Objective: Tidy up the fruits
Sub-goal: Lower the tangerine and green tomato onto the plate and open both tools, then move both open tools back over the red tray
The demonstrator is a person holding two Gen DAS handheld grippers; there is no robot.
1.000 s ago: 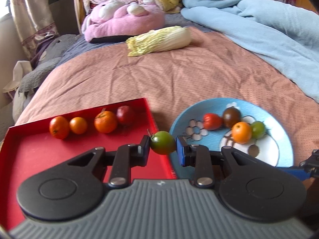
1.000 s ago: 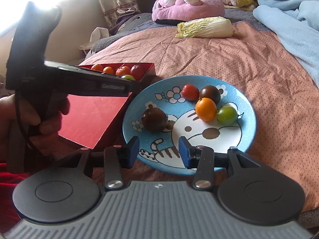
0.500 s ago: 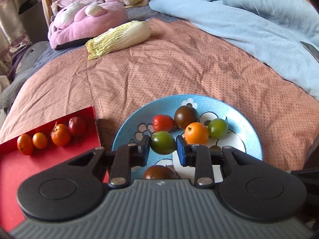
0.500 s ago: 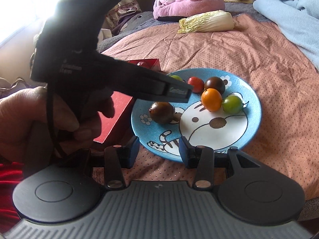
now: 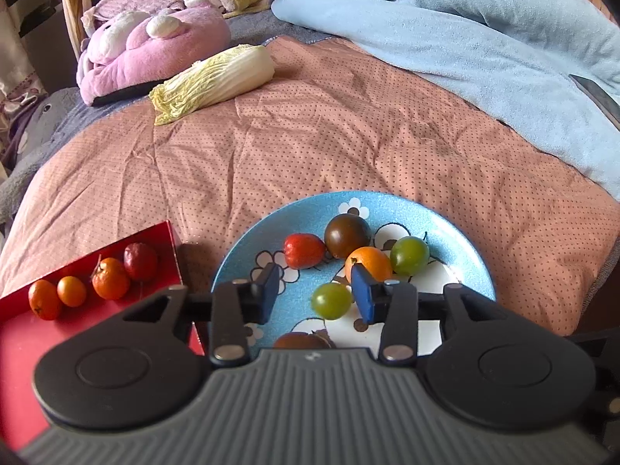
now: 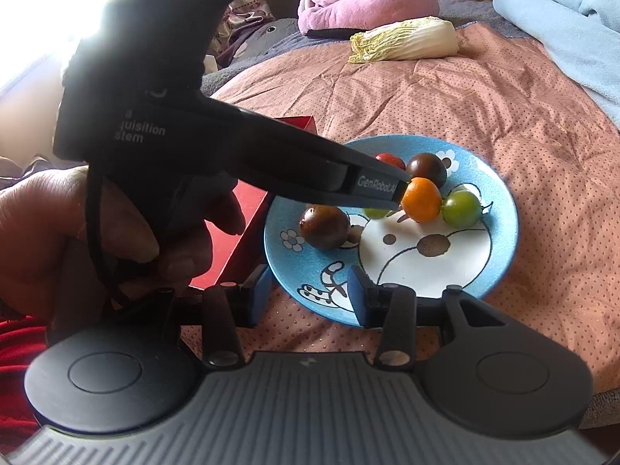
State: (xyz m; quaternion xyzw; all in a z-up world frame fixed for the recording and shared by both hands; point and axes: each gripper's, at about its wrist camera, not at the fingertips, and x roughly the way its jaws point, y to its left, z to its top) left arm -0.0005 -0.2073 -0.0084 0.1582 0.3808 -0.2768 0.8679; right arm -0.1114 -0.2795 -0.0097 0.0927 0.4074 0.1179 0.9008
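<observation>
Now that the left tool (image 5: 316,294) has carried a green tomato (image 5: 331,300) across from the red tray (image 5: 23,333) to the blue plate (image 5: 457,232), we record that its jaws have just been opening. The tomato lies on the plate between the pads, close to the right-hand pad and apart from the other; we judge it released, though a light touch on that side cannot be excluded.

The plate now carries six fruits: this one, a second green tomato (image 5: 409,255), an orange one (image 5: 370,261), a red one (image 5: 303,250) and two dark ones, the nearer (image 6: 324,226) seen best from the right wrist. Four red and orange fruits remain in a row at the far edge of the tray.

The right tool (image 6: 306,294) hangs unclenched over the near rim of the plate, grasping nothing.

In our judgement this transfer is complete and the left tool may withdraw. Its right-hand pad could nudge the tomato and set it rolling.
</observation>
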